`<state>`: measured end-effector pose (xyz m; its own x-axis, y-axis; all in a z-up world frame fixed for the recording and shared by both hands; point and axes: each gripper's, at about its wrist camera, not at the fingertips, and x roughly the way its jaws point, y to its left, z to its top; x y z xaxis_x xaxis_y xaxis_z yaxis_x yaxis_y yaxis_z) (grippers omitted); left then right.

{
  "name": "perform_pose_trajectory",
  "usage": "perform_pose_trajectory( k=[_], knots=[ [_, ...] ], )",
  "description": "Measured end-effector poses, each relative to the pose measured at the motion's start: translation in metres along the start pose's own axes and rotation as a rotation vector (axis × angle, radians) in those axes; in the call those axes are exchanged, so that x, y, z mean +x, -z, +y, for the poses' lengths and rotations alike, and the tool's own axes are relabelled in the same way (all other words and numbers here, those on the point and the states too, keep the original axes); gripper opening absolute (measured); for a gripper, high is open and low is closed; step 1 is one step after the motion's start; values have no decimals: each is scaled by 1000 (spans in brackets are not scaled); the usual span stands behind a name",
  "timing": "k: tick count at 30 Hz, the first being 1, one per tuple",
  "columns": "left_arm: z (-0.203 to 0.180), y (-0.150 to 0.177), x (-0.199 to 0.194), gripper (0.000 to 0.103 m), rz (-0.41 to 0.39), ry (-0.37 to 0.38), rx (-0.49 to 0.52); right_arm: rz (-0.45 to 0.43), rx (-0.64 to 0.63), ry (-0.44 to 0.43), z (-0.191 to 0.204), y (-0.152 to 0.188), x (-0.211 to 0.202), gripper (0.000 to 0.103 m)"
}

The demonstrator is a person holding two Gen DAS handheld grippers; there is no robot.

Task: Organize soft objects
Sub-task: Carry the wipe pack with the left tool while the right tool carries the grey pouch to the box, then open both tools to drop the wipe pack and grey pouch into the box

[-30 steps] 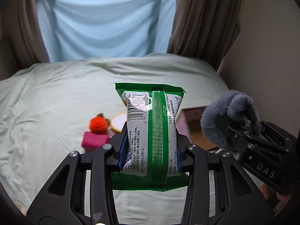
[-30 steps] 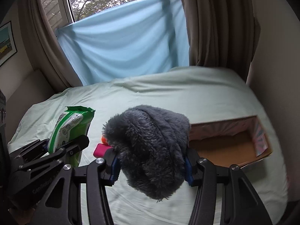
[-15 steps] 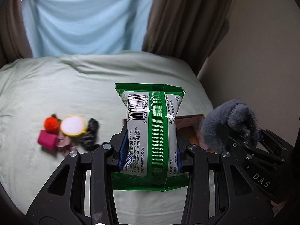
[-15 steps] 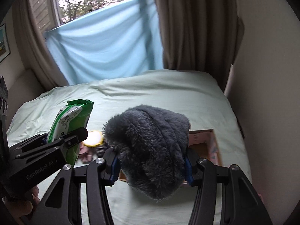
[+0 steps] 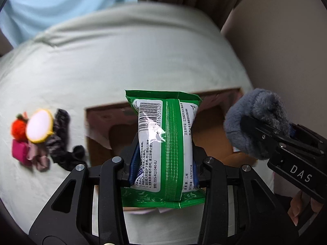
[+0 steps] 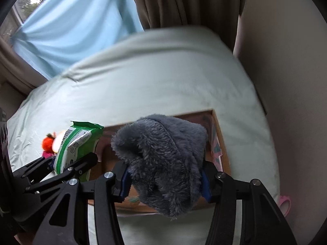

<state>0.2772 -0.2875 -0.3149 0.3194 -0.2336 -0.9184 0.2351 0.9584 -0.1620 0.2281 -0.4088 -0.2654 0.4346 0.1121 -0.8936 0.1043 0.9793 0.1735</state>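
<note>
My left gripper [image 5: 163, 169] is shut on a green and white wipes pack [image 5: 165, 143], held upright above an open cardboard box [image 5: 98, 122] on the bed. My right gripper [image 6: 165, 179] is shut on a fluffy grey plush item [image 6: 163, 159], which hangs over the same box [image 6: 218, 143]. In the left wrist view the grey plush [image 5: 255, 120] and right gripper sit at the right, over the box's right end. In the right wrist view the wipes pack [image 6: 75, 140] shows at the left.
A small heap lies on the pale green bedsheet [image 5: 132, 61] left of the box: an orange pom-pom [image 5: 18, 125], a round yellow-rimmed pad [image 5: 39, 126], a magenta piece [image 5: 18, 151] and dark fabric [image 5: 61, 138]. A wall [image 5: 286, 61] and brown curtain [image 6: 184, 2] stand close behind and right.
Both grippers have swung right and tipped downward with their loads, so the box now lies directly beneath them. The small heap has slid to the left edge of the views.
</note>
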Motion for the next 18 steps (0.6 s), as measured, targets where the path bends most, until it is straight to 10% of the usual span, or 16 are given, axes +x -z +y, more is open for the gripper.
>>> perform_pose_trajectory(
  k=[11,12,14,18],
  knots=[
    [10,7,89,38,209,-38,20,163,66,-42,-20,0,82,54],
    [9,6,89,42,205,-62,30,173,82,-51,-22,0,86,57],
    [7,4,86,99,194,-117,68,172,117,-56,-25,-1,88,88],
    [5,8,73,103,148,-141,119,177,133,-47,-28,-6,91,103]
  ],
)
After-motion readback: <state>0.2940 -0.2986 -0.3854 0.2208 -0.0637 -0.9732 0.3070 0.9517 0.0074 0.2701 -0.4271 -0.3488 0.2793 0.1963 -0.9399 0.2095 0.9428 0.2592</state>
